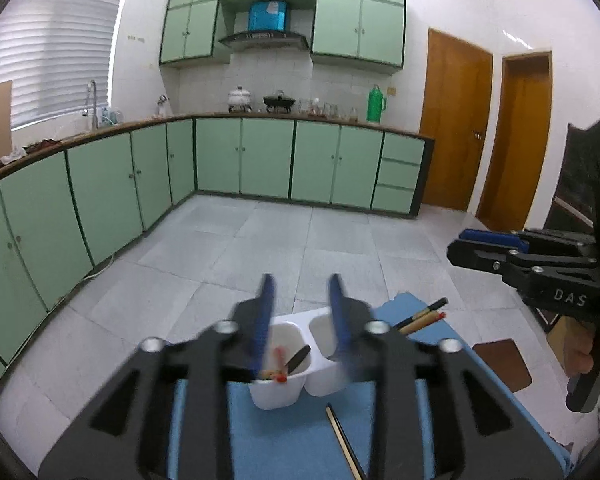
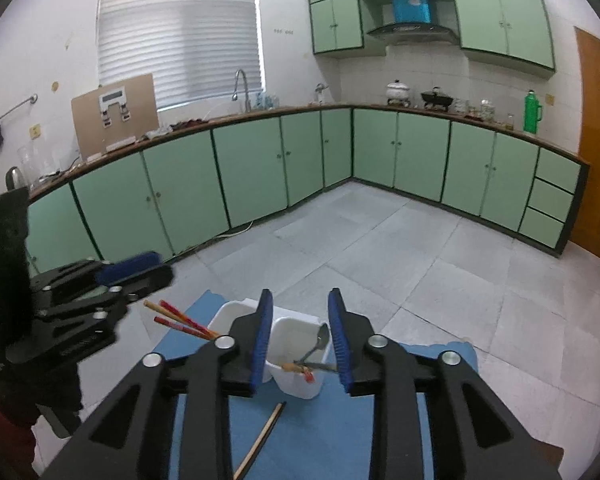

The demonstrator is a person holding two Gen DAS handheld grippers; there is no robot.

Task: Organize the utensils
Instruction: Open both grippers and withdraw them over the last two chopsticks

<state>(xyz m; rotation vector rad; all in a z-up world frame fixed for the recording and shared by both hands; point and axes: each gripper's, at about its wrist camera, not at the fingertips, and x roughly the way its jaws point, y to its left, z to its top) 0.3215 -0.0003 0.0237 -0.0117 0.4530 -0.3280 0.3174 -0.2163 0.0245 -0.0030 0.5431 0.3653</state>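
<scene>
the left gripper's blue fingers [image 1: 266, 312] are smeared with blur and cover part of the white holder [image 1: 278, 394]. the loose chopstick [image 1: 346, 442] runs off the bottom edge in both views. the jars [image 2: 478, 110] on the far bench are too small to identify.

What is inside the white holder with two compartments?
In the white holder, one compartment has a spoon and red-tipped chopsticks. The other compartment's visible part looks empty, but both views' claw fingers cover some of it, and the bottoms are hidden.
</scene>
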